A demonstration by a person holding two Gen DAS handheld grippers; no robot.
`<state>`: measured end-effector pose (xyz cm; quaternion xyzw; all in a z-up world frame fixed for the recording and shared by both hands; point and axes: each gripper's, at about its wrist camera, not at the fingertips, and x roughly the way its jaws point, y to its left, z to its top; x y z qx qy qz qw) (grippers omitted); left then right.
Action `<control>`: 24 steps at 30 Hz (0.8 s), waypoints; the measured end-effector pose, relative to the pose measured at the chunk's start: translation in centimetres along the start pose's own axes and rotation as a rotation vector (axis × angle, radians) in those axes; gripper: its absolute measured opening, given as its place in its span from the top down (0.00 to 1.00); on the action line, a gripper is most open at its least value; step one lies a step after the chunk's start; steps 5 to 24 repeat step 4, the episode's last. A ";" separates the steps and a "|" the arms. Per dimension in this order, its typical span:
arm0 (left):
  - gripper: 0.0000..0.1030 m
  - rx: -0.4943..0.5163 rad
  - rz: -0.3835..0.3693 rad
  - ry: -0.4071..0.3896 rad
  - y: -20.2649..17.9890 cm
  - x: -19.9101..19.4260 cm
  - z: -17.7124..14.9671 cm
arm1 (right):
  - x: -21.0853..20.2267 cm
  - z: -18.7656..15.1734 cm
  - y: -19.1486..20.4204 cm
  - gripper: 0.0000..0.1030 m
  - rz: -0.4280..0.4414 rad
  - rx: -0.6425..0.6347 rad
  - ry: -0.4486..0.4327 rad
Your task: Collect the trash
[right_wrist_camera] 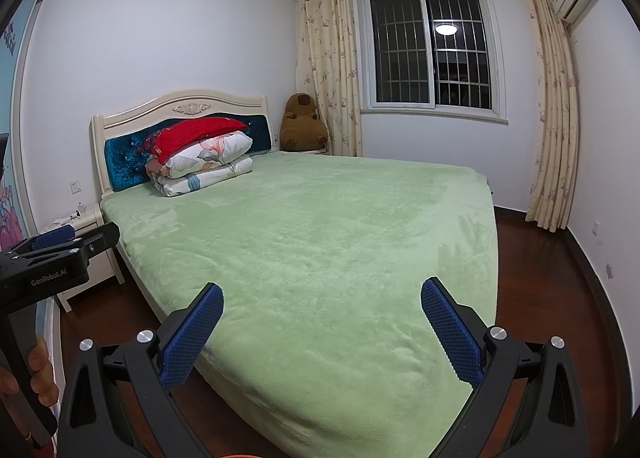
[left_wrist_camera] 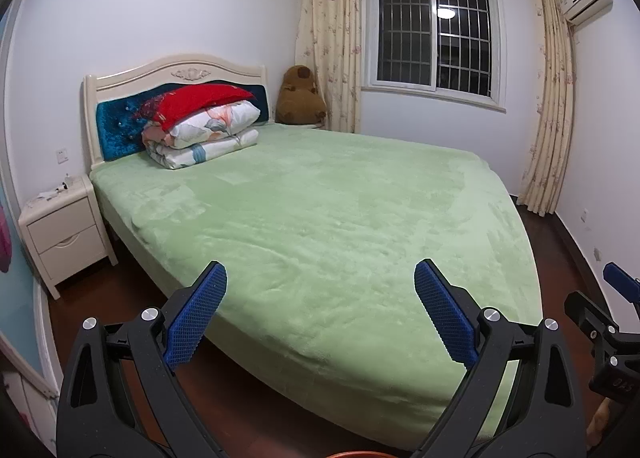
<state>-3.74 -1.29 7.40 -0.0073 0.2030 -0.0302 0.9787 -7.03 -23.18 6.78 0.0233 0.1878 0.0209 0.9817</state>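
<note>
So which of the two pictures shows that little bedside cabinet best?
The left wrist view: the nightstand shows whole, both drawers and the small clutter on top. In the right wrist view the left gripper covers most of the nightstand, leaving only its top and one corner.

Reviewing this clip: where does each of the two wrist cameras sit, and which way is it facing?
Left wrist view: on the left gripper, open, off the bed's foot corner, facing the headboard and window; the right gripper shows at its right edge.
Right wrist view: on the right gripper, open, facing the same way; the left gripper and the hand holding it show at its left edge.
Shared: bed, folded bedding, brown plush toy, nightstand, curtains, window.
</note>
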 end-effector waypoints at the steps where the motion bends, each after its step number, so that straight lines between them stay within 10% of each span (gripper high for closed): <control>1: 0.10 -0.003 -0.002 0.000 0.0 0.0 0.0 | 0.0 0.0 0.0 0.05 0.000 0.000 0.000; 24: 0.10 -0.010 -0.010 0.006 0.2 0.0 0.0 | 0.0 0.0 -0.1 0.05 0.000 0.000 -0.001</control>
